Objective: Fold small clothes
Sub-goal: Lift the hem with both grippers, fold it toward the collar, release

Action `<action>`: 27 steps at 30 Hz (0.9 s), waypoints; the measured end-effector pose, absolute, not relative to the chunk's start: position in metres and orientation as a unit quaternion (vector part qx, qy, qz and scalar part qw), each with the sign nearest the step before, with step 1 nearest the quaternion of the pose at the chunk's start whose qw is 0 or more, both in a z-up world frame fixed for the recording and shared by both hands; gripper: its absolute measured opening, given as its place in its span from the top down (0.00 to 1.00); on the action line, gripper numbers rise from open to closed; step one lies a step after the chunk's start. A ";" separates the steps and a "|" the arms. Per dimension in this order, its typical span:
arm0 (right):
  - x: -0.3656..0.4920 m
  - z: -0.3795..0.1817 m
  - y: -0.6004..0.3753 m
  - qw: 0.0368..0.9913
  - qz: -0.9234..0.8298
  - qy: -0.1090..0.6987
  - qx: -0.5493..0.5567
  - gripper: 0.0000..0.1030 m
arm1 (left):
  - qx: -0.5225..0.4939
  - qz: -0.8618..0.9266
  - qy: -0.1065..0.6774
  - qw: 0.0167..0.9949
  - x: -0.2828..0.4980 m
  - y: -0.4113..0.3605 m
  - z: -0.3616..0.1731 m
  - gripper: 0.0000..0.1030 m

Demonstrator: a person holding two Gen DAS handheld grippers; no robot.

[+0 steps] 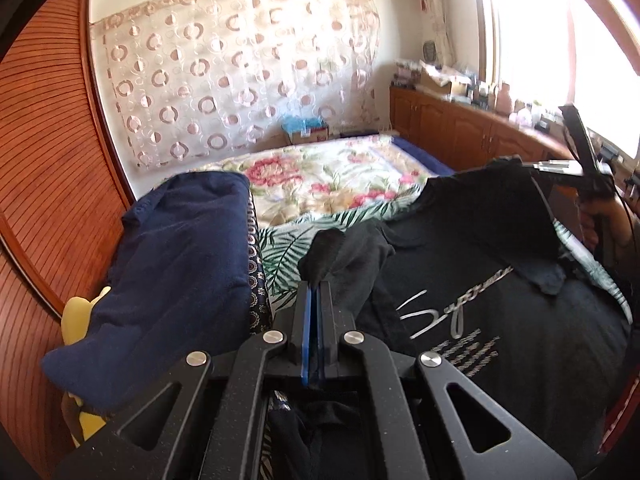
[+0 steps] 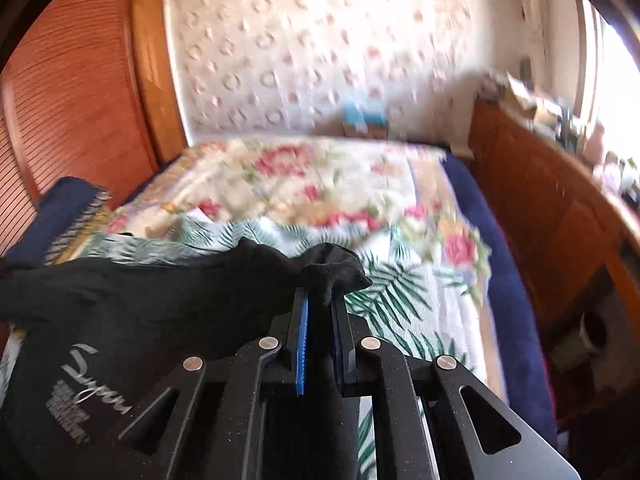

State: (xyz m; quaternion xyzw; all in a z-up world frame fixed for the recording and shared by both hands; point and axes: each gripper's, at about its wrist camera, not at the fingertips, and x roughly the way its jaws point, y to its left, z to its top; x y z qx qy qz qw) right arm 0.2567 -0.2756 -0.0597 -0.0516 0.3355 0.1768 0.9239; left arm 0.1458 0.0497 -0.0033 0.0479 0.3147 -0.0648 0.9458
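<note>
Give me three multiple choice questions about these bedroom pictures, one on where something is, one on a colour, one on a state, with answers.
1. Where does the folded navy cloth lie?
A. beside the wooden wardrobe
B. on the window cabinet
C. on the floor

2. What colour is the shirt with the silver script?
A. white
B. black
C. red

3. How are the left tongs and right tongs set?
A. both open, free
B. one open, one shut
C. both shut on the shirt

Answers: 1 A, it sits at the bed's left edge by the wardrobe. 2 B, dark fabric under the lettering. 3 C, each view shows black cloth pinched between closed blue pads.
</note>
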 end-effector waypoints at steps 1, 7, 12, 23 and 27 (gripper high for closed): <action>0.244 -0.053 -0.276 0.924 0.188 0.328 -0.056 0.90 | 0.043 -0.068 0.310 0.947 0.140 0.050 -0.001 0.97; 0.165 -0.033 -0.306 0.925 0.229 0.297 -0.055 0.90 | 0.026 -0.094 0.309 0.946 0.099 0.053 -0.003 0.97; 0.114 -0.042 -0.343 0.920 0.245 0.304 -0.035 0.90 | 0.010 -0.097 0.313 0.945 0.070 0.062 -0.020 0.97; 0.038 -0.054 -0.390 0.906 0.241 0.346 -0.041 0.90 | -0.013 -0.088 0.334 0.938 0.039 0.072 -0.057 0.97; 0.029 -0.036 -0.388 0.909 0.235 0.343 -0.037 0.90 | -0.033 -0.081 0.322 0.943 0.025 0.085 -0.053 0.97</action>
